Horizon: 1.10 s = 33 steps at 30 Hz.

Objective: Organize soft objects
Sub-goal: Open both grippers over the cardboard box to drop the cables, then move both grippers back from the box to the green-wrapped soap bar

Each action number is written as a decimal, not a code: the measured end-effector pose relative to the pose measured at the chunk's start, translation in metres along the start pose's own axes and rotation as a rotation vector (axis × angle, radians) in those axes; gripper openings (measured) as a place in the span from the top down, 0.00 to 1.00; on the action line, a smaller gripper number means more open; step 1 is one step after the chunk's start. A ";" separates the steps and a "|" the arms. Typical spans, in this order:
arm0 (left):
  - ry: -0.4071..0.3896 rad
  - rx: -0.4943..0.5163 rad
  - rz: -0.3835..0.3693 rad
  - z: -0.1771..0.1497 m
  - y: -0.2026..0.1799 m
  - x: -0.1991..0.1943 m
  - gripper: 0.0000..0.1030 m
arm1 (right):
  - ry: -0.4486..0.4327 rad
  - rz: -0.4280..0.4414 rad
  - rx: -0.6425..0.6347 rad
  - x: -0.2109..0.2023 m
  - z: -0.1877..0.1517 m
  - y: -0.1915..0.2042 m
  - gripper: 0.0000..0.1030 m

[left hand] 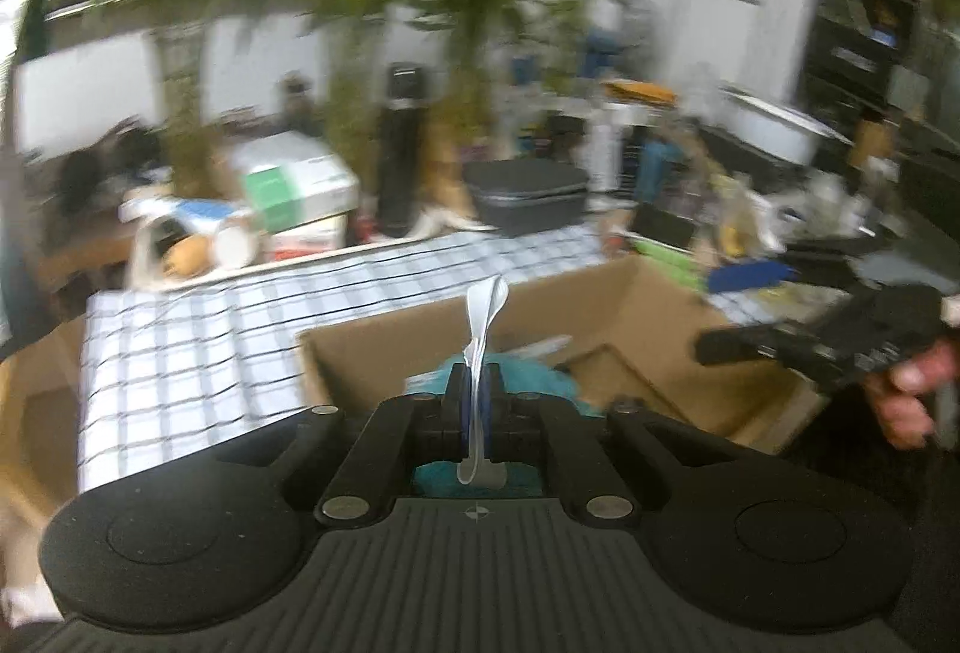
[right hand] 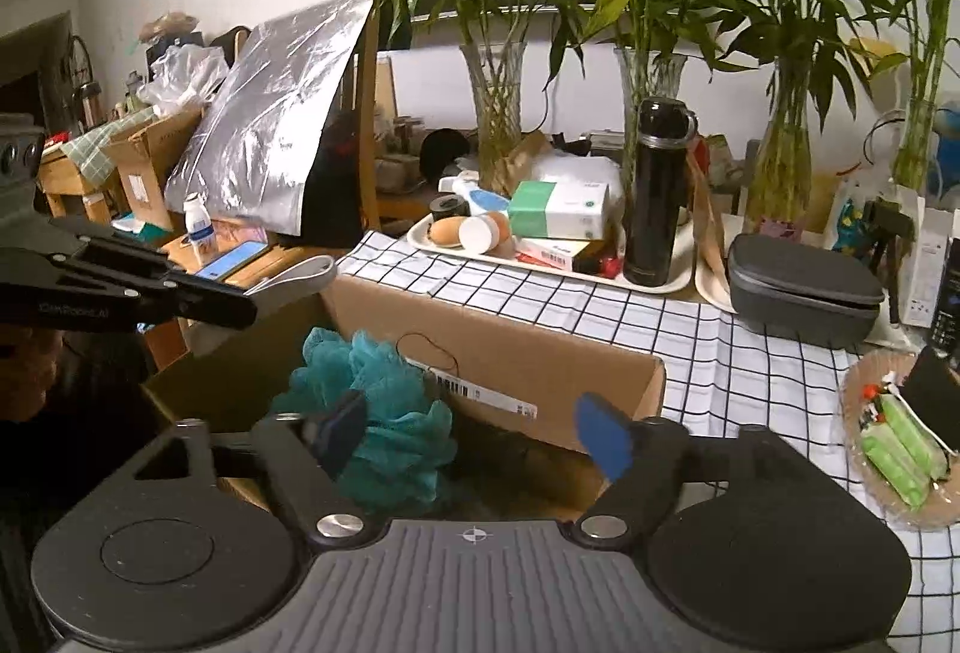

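On the checked desk (right hand: 708, 347) a cardboard box (right hand: 510, 347) | my left claw (left hand: 476, 401) pinches a white strip (left hand: 483, 329) | my right claw (right hand: 474, 434) spread wide over teal pouf (right hand: 384, 395)

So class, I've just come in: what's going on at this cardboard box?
A person holds a gripper in each hand over the cardboard box. The left gripper is shut on a thin white strip. The right gripper hangs open above the box. A teal bath pouf sits inside the box.
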<state>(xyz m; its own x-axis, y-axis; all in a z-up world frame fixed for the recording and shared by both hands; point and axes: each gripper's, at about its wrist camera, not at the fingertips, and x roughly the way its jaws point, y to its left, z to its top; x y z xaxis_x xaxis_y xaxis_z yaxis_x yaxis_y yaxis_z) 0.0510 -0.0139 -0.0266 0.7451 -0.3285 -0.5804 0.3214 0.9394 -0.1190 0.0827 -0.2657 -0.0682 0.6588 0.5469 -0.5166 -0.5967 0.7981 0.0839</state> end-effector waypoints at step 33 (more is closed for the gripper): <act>0.011 -0.057 0.028 -0.002 0.029 -0.015 0.37 | 0.051 -0.105 0.037 0.014 0.001 -0.009 0.00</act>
<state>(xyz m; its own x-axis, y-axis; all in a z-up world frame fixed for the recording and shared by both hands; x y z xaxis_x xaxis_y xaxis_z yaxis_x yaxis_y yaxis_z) 0.0474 0.0186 -0.0228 0.7470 -0.3011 -0.5927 0.2663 0.9524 -0.1482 0.0974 -0.2647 -0.0747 0.6923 0.4471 -0.5664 -0.5076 0.8596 0.0582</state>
